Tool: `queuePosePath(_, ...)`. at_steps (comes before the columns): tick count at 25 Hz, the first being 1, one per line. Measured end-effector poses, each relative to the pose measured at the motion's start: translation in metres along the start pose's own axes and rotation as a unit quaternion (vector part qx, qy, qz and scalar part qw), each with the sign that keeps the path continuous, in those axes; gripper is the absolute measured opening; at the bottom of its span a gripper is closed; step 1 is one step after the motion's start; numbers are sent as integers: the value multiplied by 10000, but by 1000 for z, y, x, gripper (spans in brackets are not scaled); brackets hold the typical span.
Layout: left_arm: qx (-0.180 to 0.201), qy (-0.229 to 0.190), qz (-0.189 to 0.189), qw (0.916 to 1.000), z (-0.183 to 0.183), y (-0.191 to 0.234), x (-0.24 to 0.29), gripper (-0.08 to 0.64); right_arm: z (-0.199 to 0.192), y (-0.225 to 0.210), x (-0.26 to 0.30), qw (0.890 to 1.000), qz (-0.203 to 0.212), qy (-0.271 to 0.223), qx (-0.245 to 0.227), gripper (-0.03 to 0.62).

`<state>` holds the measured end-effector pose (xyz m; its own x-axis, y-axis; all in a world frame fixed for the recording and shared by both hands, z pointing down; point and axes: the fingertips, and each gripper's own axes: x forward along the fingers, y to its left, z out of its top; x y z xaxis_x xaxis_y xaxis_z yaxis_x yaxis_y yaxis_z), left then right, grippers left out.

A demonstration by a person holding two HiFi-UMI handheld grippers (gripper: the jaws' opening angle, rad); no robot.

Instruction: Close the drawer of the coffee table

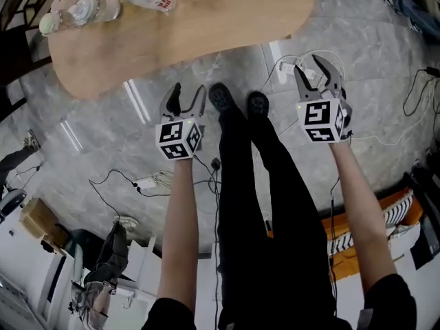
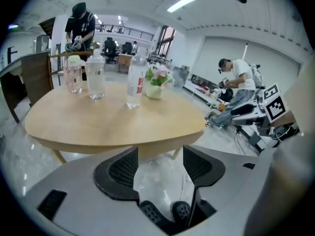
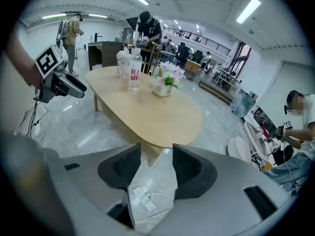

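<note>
The coffee table [image 1: 206, 19] has a rounded light wood top and stands on the grey floor ahead of my feet. Its drawer shows in no view. My left gripper [image 1: 185, 96] hangs in the air short of the table's near edge, jaws open and empty. In the left gripper view the table [image 2: 98, 119] lies just beyond the left gripper [image 2: 160, 154]. My right gripper [image 1: 317, 71] is off the table's right end, also open and holding nothing. The right gripper view shows the table [image 3: 147, 114] past the right gripper [image 3: 156, 154].
Bottles [image 1: 86, 9] and a small flower pot [image 2: 155, 85] stand on the tabletop. A white power strip [image 3: 140, 195] and cables [image 1: 155, 182] lie on the floor around my shoes [image 1: 221, 98]. People work in the background, one seated at the right [image 2: 236, 82].
</note>
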<state>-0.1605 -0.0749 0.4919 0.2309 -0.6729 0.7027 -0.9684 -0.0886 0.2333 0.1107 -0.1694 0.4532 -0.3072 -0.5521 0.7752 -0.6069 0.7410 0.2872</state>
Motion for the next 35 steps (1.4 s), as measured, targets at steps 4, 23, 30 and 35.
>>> queuePosePath(4,130,-342,-55,9993,46,-36,-41,295,33,-6,-46,9994,-7,-325,78,190)
queuePosePath(23,685,-2063,309,9756,216,-146,-322,291,179,-3,-306,9684,212,-2114,1305,190)
queuePosePath(30,818,-2572,46,9629,205,-186,-436,285,193,34,-417,9498,122,-2729,1527,190)
queuePosePath(35,912,-2838,-196,9543,177,-216,-504,264,189,69,-489,9408,201,-2980,1603,190)
